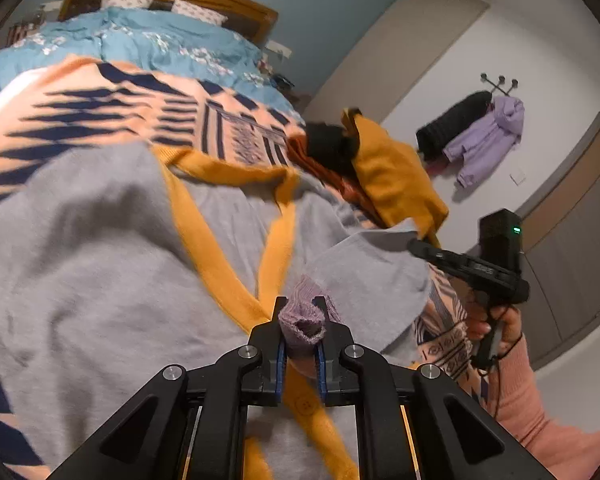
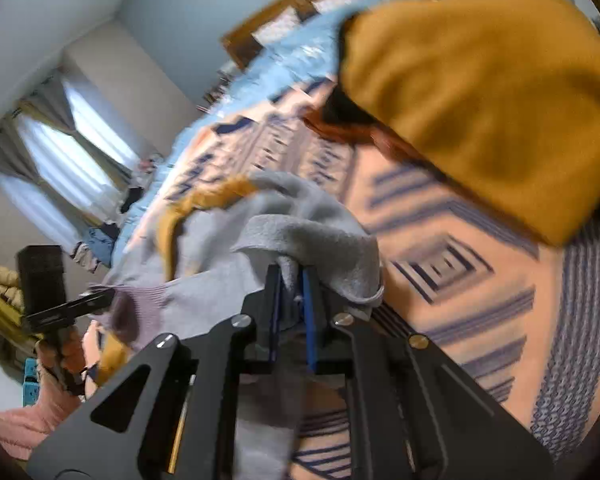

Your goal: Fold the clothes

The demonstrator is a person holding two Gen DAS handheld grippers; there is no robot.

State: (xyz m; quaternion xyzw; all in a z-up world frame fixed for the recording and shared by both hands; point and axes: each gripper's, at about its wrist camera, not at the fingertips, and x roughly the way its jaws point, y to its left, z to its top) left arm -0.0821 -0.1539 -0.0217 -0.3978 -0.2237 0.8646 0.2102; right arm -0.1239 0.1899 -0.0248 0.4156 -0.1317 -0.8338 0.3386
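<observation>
A grey cardigan [image 1: 92, 248] with mustard-yellow trim [image 1: 216, 268] lies spread on the bed. My left gripper [image 1: 300, 304] is shut on its purple ribbed sleeve cuff [image 1: 304, 320]. In the left wrist view the right gripper [image 1: 414, 245] is at the right, pinching a raised fold of the grey fabric [image 1: 372, 256]. Seen from the right wrist, my right gripper [image 2: 290, 270] is shut on grey cardigan fabric [image 2: 312, 236], lifted off the bed. The left gripper [image 2: 100, 298] shows at the left there, held by a hand [image 2: 60, 356], with the purple cuff [image 2: 136, 312] beside it.
The bed carries a peach and navy patterned blanket [image 1: 80, 100] and a blue quilt [image 1: 140, 36]. A pile of mustard, black and rust clothes [image 1: 388, 172] sits at the bed's right side. Coats [image 1: 488, 136] hang on wall hooks. A window with curtains [image 2: 60, 160] is at the left.
</observation>
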